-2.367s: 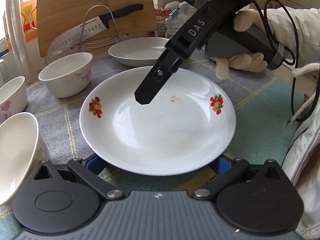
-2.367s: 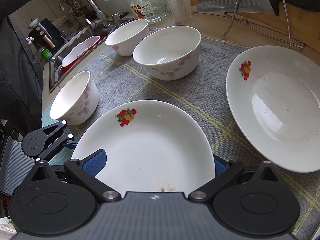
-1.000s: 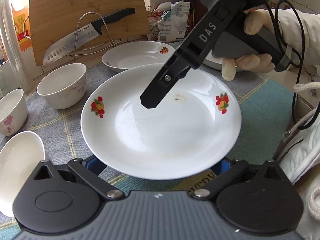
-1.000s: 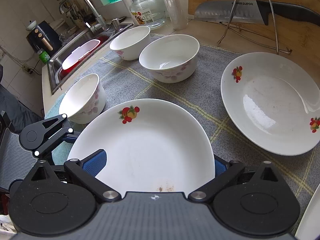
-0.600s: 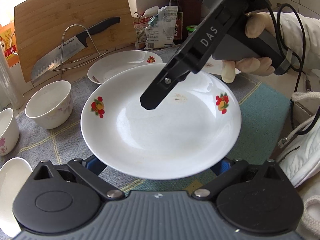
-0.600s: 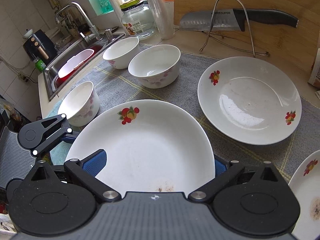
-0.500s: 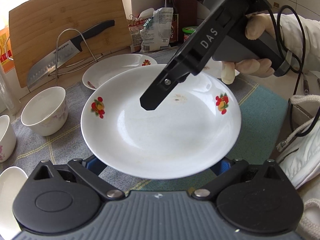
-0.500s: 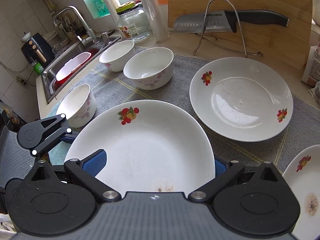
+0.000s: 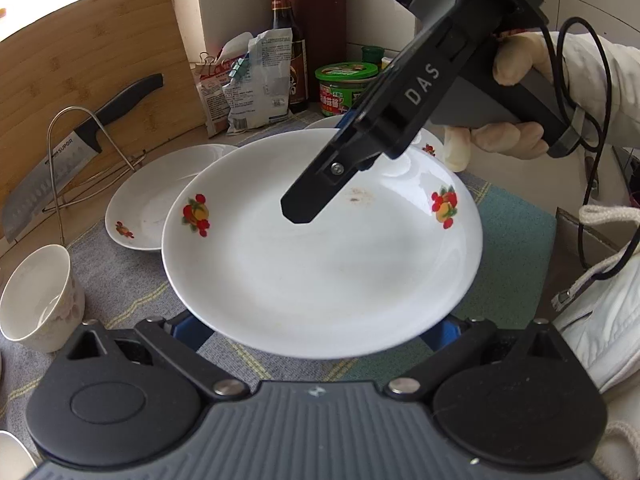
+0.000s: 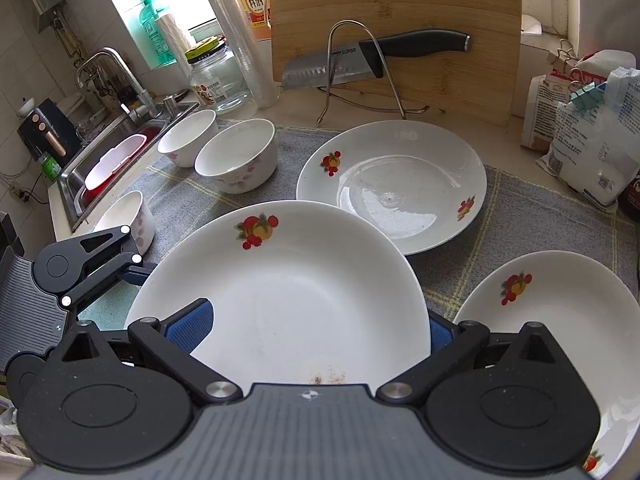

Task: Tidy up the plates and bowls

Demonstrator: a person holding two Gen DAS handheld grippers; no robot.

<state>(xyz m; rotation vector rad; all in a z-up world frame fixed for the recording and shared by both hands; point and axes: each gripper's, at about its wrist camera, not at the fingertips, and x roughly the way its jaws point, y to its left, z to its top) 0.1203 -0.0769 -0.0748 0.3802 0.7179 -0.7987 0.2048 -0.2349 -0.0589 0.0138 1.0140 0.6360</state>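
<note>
Under plate (image 9: pixel 320 280) | both hand-held gripper fingertips hidden | left, right each grip its rim

Right gripper (image 9: pixel 296 210): black body marked "DAS", silver screw, grey handle, black cable. Left gripper (image 10: pixel 138 270): black linkages, ribbed grey housing, blue pads. Operator wears a white sleeve (image 9: pixel 592 76).

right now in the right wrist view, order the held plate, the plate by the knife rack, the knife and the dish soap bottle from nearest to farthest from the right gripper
1. Held plate, gripped between the fingers.
2. Plate by the knife rack, ahead on the mat.
3. Knife, on its rack against the board.
4. Dish soap bottle, far left by the window.
</note>
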